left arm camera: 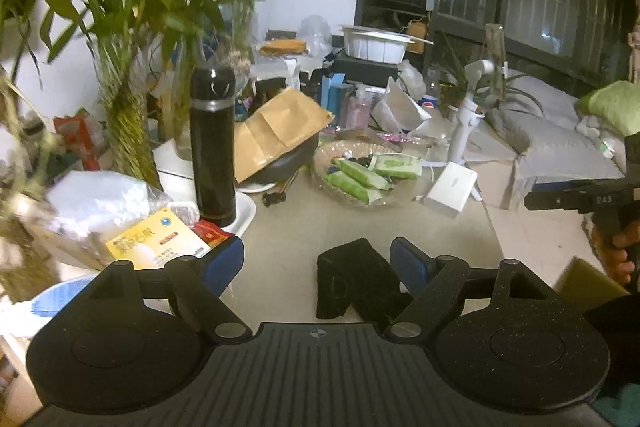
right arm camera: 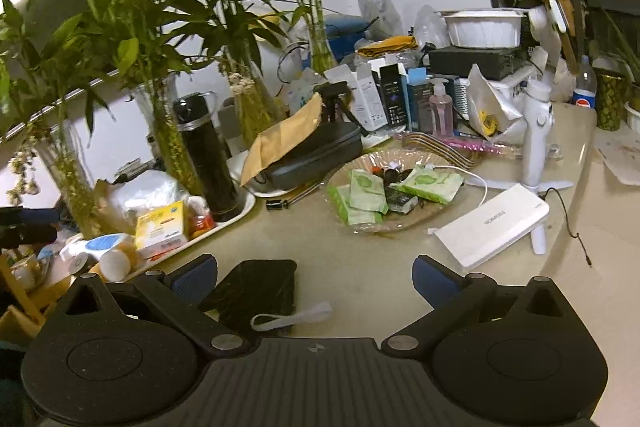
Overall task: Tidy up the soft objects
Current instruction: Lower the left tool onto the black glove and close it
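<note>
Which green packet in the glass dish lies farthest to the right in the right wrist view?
The pale green packet at the right edge of the glass dish, beside the white cable; the other green packets lie at the dish's left.

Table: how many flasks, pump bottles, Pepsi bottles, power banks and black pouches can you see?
flask: 1
pump bottle: 1
Pepsi bottle: 1
power bank: 1
black pouch: 1
Total: 5
</note>
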Motion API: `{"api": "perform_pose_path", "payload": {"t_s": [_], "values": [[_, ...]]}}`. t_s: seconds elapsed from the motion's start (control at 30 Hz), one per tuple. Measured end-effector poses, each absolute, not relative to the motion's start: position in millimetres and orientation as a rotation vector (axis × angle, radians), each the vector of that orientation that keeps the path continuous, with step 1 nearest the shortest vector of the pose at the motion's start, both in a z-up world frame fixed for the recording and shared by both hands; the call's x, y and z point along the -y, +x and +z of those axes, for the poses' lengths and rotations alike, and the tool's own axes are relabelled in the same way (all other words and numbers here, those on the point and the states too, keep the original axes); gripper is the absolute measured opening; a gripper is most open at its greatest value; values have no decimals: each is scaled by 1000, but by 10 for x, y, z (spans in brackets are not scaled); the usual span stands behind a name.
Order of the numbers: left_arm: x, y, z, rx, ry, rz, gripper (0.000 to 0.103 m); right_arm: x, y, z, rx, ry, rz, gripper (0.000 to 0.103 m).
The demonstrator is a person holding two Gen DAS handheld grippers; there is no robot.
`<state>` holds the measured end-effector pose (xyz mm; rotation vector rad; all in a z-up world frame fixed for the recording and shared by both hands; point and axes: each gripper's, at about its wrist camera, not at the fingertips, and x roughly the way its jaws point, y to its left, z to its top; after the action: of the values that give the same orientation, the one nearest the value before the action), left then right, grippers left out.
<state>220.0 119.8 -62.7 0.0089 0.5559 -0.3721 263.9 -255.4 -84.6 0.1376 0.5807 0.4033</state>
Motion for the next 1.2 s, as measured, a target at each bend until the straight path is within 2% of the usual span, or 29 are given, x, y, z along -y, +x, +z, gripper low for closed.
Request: {"api": "perform_pose_path", "payload": {"t_s": [0.53,0.77,0.97,1.03,1.17,1.2], "values": [[-1118,2799,-1232,-635,52,-437,78,2435,3078,-1369,-607,138,393,103],[-819,2952,-1568,-750,234,-513,76,2335,3212,-1517,-653,73,405,103],[-652,3026,-1726,-793,300,-573,64,2230,3252,-1556,-660,-9,438,103],[-627,3040,-1771,-806,326,-571,56,2197,3265,-1584,-667,-44,445,103],[-582,3101,-1857,-832,353,-562,49,2158,3304,-1644,-681,-88,453,103],[-558,3110,-1871,-831,363,-562,44,2159,3312,-1652,-683,-91,454,103]]}}
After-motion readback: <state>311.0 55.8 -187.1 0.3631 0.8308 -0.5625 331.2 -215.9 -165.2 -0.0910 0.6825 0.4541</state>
